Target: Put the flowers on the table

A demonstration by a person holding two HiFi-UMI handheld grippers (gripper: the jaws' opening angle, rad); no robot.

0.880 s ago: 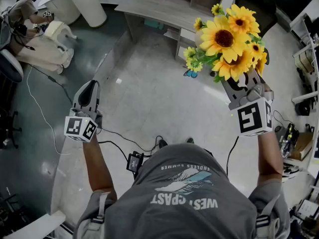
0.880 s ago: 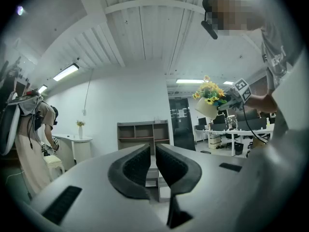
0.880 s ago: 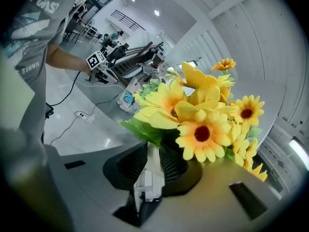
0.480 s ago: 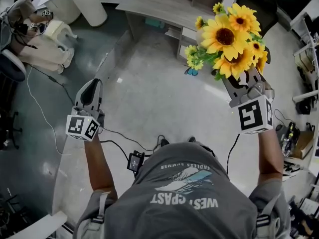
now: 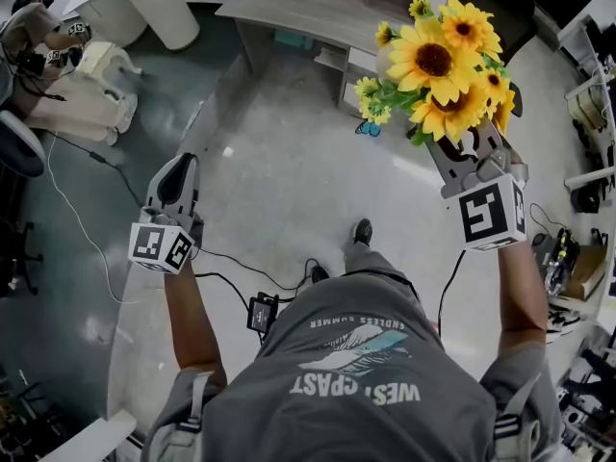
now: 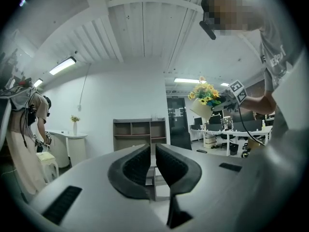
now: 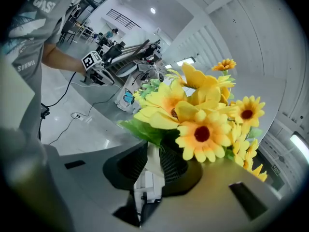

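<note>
Grey shirt, two grey hand-held grippers

You wore a short-sleeved grey T-shirt (image 5: pixel 366 383) with white lettering and a feather print, grey shoulder straps (image 5: pixel 185 407) and a black shoe (image 5: pixel 362 231). Your left gripper (image 5: pixel 175 173) and right gripper (image 5: pixel 470 150) had smooth grey bodies, black ribbed pads (image 6: pixel 136 166) lining the jaws, a white cube (image 5: pixel 159 246) with black square markers behind the jaws, and a black cable (image 5: pixel 447 296) trailing farther behind.

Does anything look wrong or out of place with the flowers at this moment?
Nothing looks spilled or broken. The flowers sit in a white pot that the right tongs hold tilted in the air.
</note>
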